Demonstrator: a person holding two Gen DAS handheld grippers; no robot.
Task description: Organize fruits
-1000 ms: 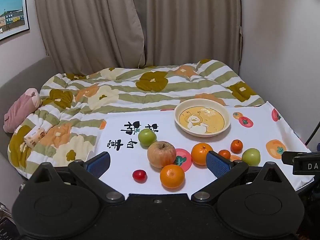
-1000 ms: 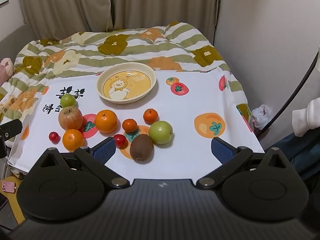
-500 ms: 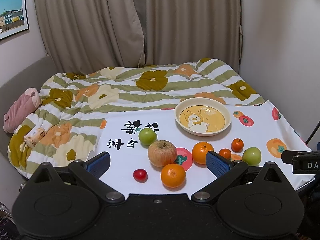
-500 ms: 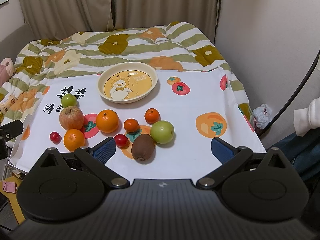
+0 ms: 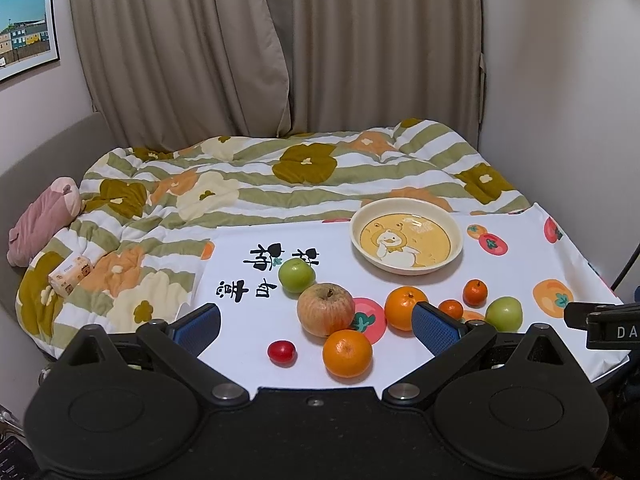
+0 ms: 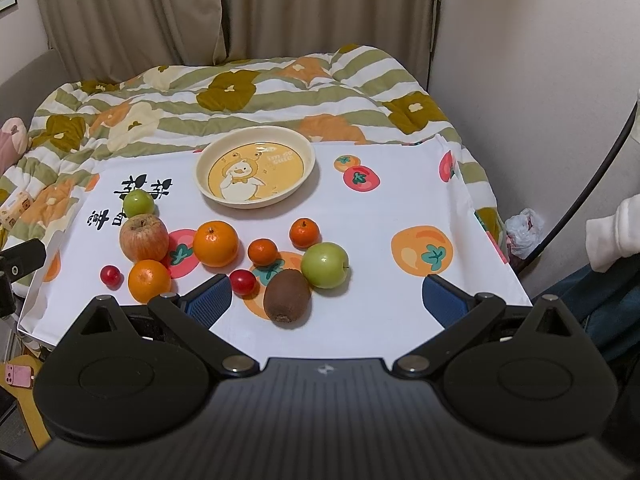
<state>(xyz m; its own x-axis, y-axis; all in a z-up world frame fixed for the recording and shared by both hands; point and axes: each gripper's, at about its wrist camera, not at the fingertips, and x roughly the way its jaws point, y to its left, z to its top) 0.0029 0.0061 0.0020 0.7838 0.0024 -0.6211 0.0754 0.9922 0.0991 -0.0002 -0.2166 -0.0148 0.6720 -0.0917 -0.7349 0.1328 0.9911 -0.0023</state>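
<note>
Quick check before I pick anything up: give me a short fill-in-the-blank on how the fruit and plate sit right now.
1. The cream duck-print plate holds ____ fruit.
2. The fuzzy brown kiwi lies just left of the large ____ apple.
3. The left gripper and right gripper are both ____.

Missing words: no; green; open

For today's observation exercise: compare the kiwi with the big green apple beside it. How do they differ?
The kiwi is brown, dull and oval; the green apple is glossy, pale green and round. The kiwi lies on a printed orange motif nearer the camera, the green apple just behind it on its right. Both rest on the white cloth, outside the duck plate, ungripped.
</note>
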